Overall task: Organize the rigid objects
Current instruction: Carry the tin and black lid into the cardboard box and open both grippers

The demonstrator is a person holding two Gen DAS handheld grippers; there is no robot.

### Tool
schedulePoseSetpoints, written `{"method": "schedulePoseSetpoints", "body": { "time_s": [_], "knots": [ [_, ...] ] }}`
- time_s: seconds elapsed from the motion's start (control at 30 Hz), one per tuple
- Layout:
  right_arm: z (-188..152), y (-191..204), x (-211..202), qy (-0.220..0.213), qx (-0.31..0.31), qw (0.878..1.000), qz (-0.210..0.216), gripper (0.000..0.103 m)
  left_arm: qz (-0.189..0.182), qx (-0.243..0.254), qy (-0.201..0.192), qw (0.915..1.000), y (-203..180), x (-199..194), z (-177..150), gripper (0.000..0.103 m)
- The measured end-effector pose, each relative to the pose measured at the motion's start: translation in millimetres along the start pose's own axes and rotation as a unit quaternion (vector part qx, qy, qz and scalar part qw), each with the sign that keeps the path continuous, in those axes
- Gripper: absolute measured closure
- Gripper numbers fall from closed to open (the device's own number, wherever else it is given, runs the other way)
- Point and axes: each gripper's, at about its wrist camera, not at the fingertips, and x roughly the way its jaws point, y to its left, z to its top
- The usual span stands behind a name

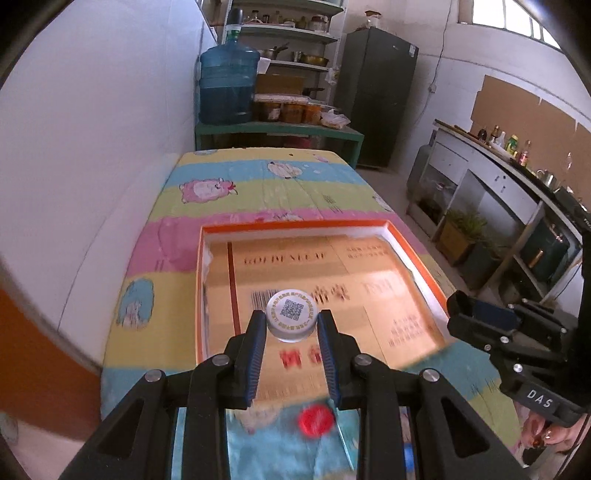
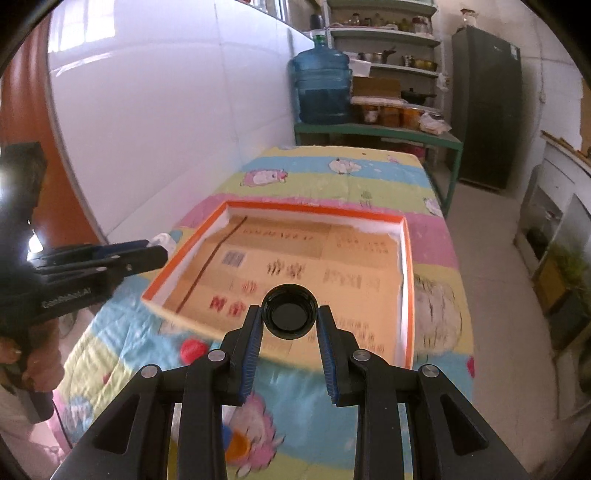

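My left gripper is shut on a silver bottle cap with a QR code on its top, held above the near part of an orange-rimmed shallow box. My right gripper is shut on a black bottle cap, hollow side up, over the near edge of the same box. The box floor is tan cardboard with printed text. A red cap lies on the cloth below my left fingers; it also shows in the right wrist view as the red cap. The left gripper appears at the left of the right wrist view.
The table wears a pastel cartoon cloth, with a white wall on its left. Behind stand a blue water jug, shelves and a dark fridge. A counter with bottles runs along the right. An orange cap lies near.
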Motion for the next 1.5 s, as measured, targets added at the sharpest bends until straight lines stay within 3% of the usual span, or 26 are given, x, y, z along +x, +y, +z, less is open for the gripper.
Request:
{"method": "schedulePoseSetpoints", "body": {
  "time_s": [0.43,0.73,1.2,1.33,1.4,1.43,1.5],
  "knots": [
    [62.0,-22.3,92.5,0.044,-0.024,0.999,-0.01,0.073,-0.002,0.009,0.046,0.9989,5.8,90.4,48.5,0.074],
    [49.4,-24.2,144.1,0.095,0.004,0.995,-0.001,0.073,0.01,-0.001,0.076,0.9971,10.2,126.4,38.7,0.074],
    [38.6,-26.4,160.0,0.113,0.01,0.993,-0.023,0.072,0.024,-0.016,0.101,0.9944,17.3,148.3,23.9,0.074],
    [36.9,-25.7,160.3,0.114,0.009,0.993,-0.031,0.071,0.011,0.009,0.099,0.995,15.3,149.3,22.6,0.065],
    [36.4,-25.2,160.0,0.113,0.01,0.993,-0.034,0.057,-0.001,0.024,0.104,0.9943,11.1,150.4,23.0,0.053],
    [36.1,-24.5,159.7,0.112,0.009,0.993,-0.037,0.055,-0.006,0.025,0.107,0.9939,9.7,150.7,23.4,0.045],
    [34.6,-22.9,157.9,0.109,0.007,0.993,-0.042,0.053,-0.002,0.022,0.112,0.9935,8.1,149.8,22.3,0.04]
  ]
}}
